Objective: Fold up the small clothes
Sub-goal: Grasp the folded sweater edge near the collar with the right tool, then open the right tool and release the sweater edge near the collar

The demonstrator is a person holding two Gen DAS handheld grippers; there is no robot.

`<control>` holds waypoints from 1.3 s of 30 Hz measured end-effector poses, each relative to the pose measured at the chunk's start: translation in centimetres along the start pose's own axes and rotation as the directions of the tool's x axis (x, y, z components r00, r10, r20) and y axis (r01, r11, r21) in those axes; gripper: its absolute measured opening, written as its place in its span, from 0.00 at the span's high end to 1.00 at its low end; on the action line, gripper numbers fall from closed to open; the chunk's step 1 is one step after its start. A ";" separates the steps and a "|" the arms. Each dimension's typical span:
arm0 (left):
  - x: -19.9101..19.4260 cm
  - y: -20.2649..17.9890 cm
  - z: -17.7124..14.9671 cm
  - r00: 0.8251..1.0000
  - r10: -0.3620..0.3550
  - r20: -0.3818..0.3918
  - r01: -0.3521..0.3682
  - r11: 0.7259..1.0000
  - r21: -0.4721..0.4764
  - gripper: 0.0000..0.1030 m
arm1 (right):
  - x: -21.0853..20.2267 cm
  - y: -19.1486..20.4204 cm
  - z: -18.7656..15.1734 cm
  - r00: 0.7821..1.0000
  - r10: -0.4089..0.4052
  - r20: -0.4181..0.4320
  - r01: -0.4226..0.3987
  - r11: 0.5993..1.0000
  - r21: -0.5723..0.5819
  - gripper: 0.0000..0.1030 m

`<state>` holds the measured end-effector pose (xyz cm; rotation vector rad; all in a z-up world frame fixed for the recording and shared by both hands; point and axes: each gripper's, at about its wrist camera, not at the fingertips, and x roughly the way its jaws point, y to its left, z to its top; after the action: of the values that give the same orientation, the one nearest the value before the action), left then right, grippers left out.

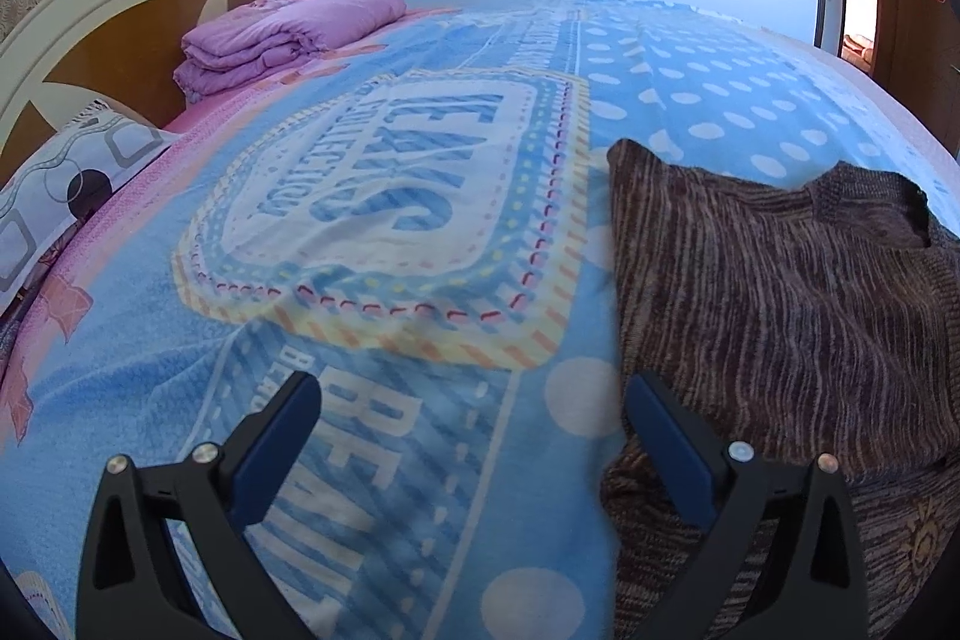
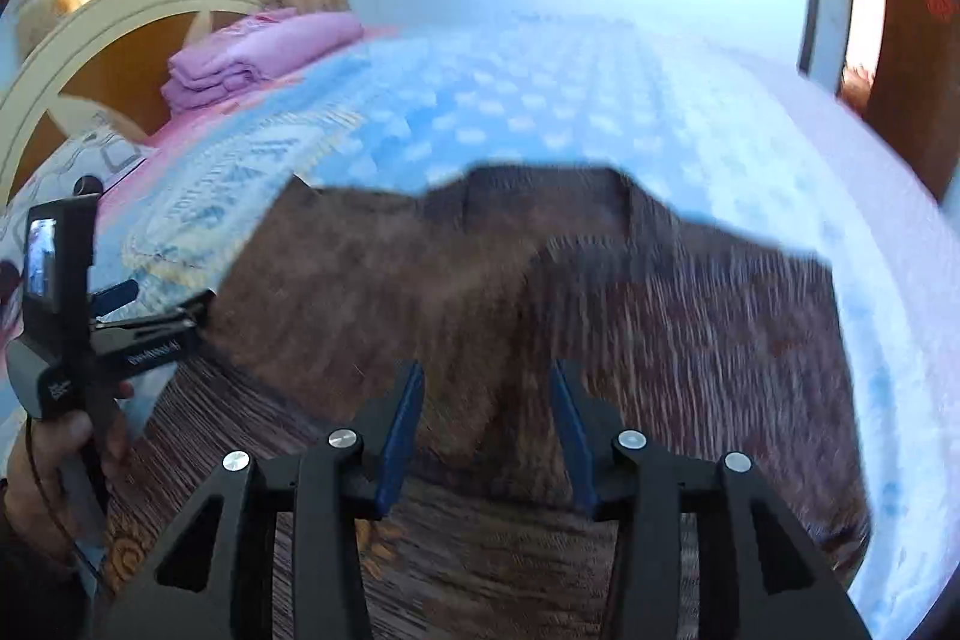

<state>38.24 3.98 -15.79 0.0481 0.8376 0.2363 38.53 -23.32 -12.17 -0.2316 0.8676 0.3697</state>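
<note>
Blue printed bedspread [image 1: 420, 196] covers the bed, brown striped knit sweater [image 1: 780, 292] folded near-right on it, folded pink quilt [image 1: 288, 34] and patterned pillow [image 1: 66, 196] far-left, left gripper [image 1: 474, 436] and right gripper [image 2: 486, 418] both parted, holding nothing.

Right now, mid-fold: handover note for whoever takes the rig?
Left gripper: open, nothing between its jaws, poised over the blue blanket at the left edge of the brown sweater.
Right gripper: open above the sweater's middle, pads not pressing on the cloth; this view is blurred.
Sweater: lying on the bed, collar toward the far side, one layer already folded over onto the body. A patterned section lies nearest the grippers.
Done: apparently a first fold.
Left: probably re-grip an edge, finish folding and flatten. The folded pink bedding by the headboard is not part of the job.
</note>
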 end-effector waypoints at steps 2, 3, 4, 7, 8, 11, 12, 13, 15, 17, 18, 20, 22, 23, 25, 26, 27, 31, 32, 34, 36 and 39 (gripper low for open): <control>0.0 0.0 0.0 1.000 0.004 0.000 -0.004 1.000 0.003 0.00 | 0.2 0.9 0.7 1.000 0.025 0.013 -0.024 0.999 -0.029 0.58; 0.0 0.0 0.0 1.000 0.005 0.001 -0.005 1.000 0.003 0.00 | 0.8 1.4 1.1 0.999 0.046 0.004 -0.045 0.998 -0.039 0.60; 0.0 0.0 0.0 1.000 0.006 0.001 -0.006 1.000 0.003 0.00 | 1.4 1.6 1.4 0.998 0.055 -0.011 -0.056 0.998 -0.042 0.68; 0.0 0.0 0.0 1.000 0.005 0.002 -0.005 1.000 0.002 0.00 | 3.8 1.9 1.2 0.998 0.017 -0.063 -0.021 0.998 -0.059 0.73; 0.0 0.0 0.0 1.000 0.003 0.002 -0.003 1.000 0.001 0.00 | 5.0 1.5 0.7 0.995 -0.005 -0.103 -0.001 0.999 -0.053 0.73; 0.0 0.0 0.1 1.000 -0.001 0.001 0.001 1.000 -0.002 0.00 | 6.2 0.5 -0.3 0.993 0.020 -0.116 -0.022 1.000 -0.016 0.73; 0.0 0.0 0.1 1.000 -0.001 0.003 0.001 1.000 -0.002 0.00 | 6.1 0.3 -0.3 0.993 0.028 -0.115 -0.029 1.000 -0.003 0.73; -0.1 0.0 0.1 1.000 0.000 0.004 0.000 1.000 -0.002 0.00 | 6.1 0.3 -0.3 0.993 0.029 -0.119 -0.029 1.000 0.000 0.73; -0.3 0.1 0.0 1.000 -0.004 0.015 0.004 1.000 -0.006 0.00 | 6.1 0.4 -0.4 0.993 0.024 -0.115 -0.026 1.000 -0.010 0.72; -0.7 0.3 -0.1 1.000 -0.011 0.026 0.011 1.000 -0.012 0.00 | 6.1 0.7 -0.5 0.994 0.013 -0.111 -0.015 1.000 -0.022 0.72; -1.0 0.4 -0.2 0.999 -0.015 0.034 0.016 1.000 -0.019 0.00 | 6.1 0.8 -0.5 0.994 0.009 -0.109 -0.012 1.000 -0.024 0.72; -1.4 0.7 -0.5 0.999 -0.024 0.043 0.026 0.999 -0.030 0.00 | 6.2 0.8 -0.7 0.995 0.001 -0.101 -0.004 1.000 -0.026 0.69; -1.9 1.1 -0.8 0.998 -0.036 0.052 0.039 0.998 -0.052 0.00 | 6.2 1.1 -0.8 0.995 -0.006 -0.095 0.002 0.999 -0.040 0.62; -2.2 1.4 -0.9 0.998 -0.039 0.059 0.042 0.997 -0.063 0.00 | 6.3 1.2 -0.8 0.995 -0.010 -0.097 0.005 0.999 -0.050 0.53; -2.4 1.7 -1.1 0.997 -0.053 0.052 0.057 0.995 -0.080 0.00 | 6.1 1.2 -0.7 0.995 -0.032 -0.096 0.026 0.998 -0.054 0.51; -2.5 1.8 -1.2 0.997 -0.060 0.043 0.064 0.994 -0.083 0.00 | 6.0 1.3 -0.8 0.995 -0.033 -0.096 0.028 0.998 -0.055 0.51; -2.7 1.8 -1.3 0.997 -0.068 0.043 0.072 0.994 -0.083 0.00 | 5.8 1.3 -0.8 0.995 -0.033 -0.097 0.028 0.998 -0.052 0.51; -3.9 1.3 -1.8 0.995 -0.091 0.044 0.093 0.995 -0.037 0.00 | 4.3 0.9 -1.1 0.995 -0.027 -0.092 0.026 1.000 -0.018 0.51; -4.2 1.1 -2.0 0.994 -0.097 0.046 0.099 0.995 -0.025 0.00 | 3.8 0.8 -1.3 0.995 -0.026 -0.092 0.025 1.000 -0.012 0.51; -5.0 0.8 -2.4 0.993 -0.108 0.046 0.108 0.994 0.002 0.00 | 2.7 0.8 -1.8 0.996 -0.032 -0.082 0.031 0.999 -0.017 0.51; -5.9 0.2 -3.0 0.991 -0.129 0.036 0.127 0.991 0.035 0.00 | 1.3 0.7 -2.3 0.997 -0.036 -0.065 0.035 0.999 -0.018 0.51; -7.3 -0.7 -4.1 0.988 -0.153 0.025 0.150 0.985 0.084 0.00 | -0.5 0.4 -3.3 0.998 -0.044 -0.054 0.043 0.999 -0.022 0.51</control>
<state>30.63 1.48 -13.25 0.0649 0.8153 0.0577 35.81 -24.14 -13.87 -0.2807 0.9112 0.3335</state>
